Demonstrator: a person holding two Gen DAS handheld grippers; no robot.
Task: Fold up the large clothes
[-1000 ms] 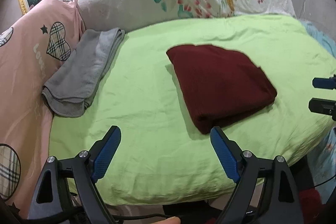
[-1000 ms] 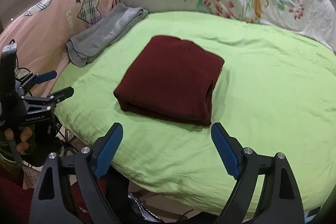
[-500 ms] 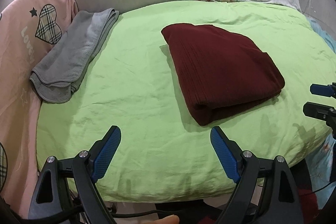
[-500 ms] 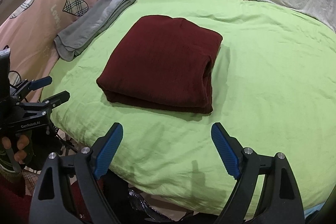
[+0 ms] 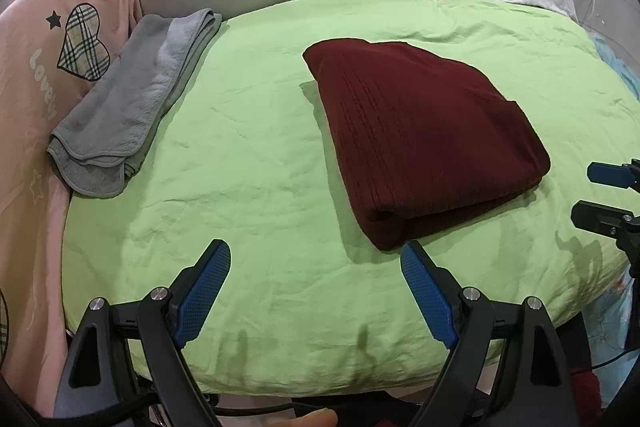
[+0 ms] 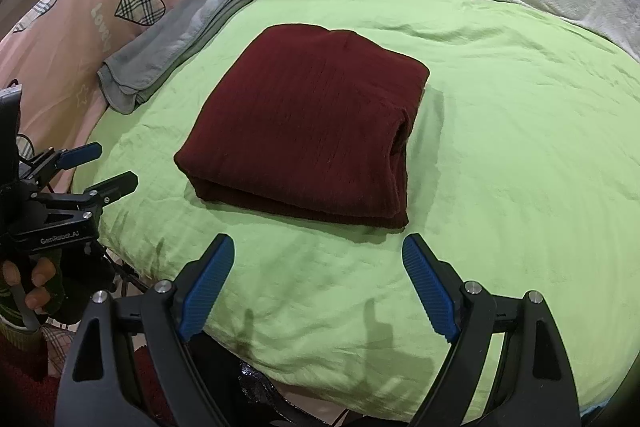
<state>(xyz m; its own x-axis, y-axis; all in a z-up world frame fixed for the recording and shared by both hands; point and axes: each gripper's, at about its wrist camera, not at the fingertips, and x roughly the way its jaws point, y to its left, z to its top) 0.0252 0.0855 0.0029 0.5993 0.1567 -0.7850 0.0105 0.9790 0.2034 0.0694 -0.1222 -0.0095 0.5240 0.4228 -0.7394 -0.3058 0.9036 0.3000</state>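
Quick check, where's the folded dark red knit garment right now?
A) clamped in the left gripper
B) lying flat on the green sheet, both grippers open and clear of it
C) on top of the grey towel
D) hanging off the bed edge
B: the folded dark red knit garment rests on the green sheet, with the left gripper and right gripper open short of it, and the grey towel apart.

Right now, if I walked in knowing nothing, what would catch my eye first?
Most likely the dark red ribbed garment, folded into a thick rectangle, lying in the middle of the bright lime-green sheet. Next, the folded grey towel at the sheet's far left edge, against a pink cover with checked hearts. In the foreground both blue-padded grippers, left and right, stand open, holding nothing.
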